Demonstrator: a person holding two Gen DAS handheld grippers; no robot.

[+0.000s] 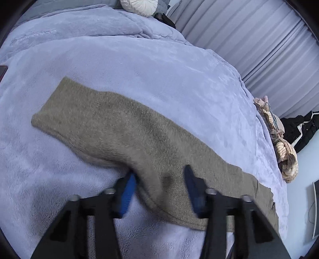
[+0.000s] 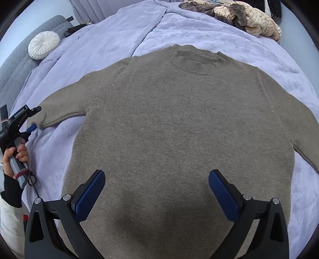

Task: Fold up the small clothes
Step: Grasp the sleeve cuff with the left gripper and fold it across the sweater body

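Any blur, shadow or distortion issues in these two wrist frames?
Left wrist view: motion blur smears the left gripper and nearby sweater; blanket sharper. Right wrist view: crisp, one soft shadow on the sweater's hem below the right gripper. Both: strong fisheye curvature, dark corners, no glare.

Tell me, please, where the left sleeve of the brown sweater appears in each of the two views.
Left wrist view: the left sleeve runs from upper left down to bottom centre, between the fingers of the left gripper.
Right wrist view: the sleeve lies at middle left, its cuff beside the left gripper.
Shared landmark: the round white cushion.
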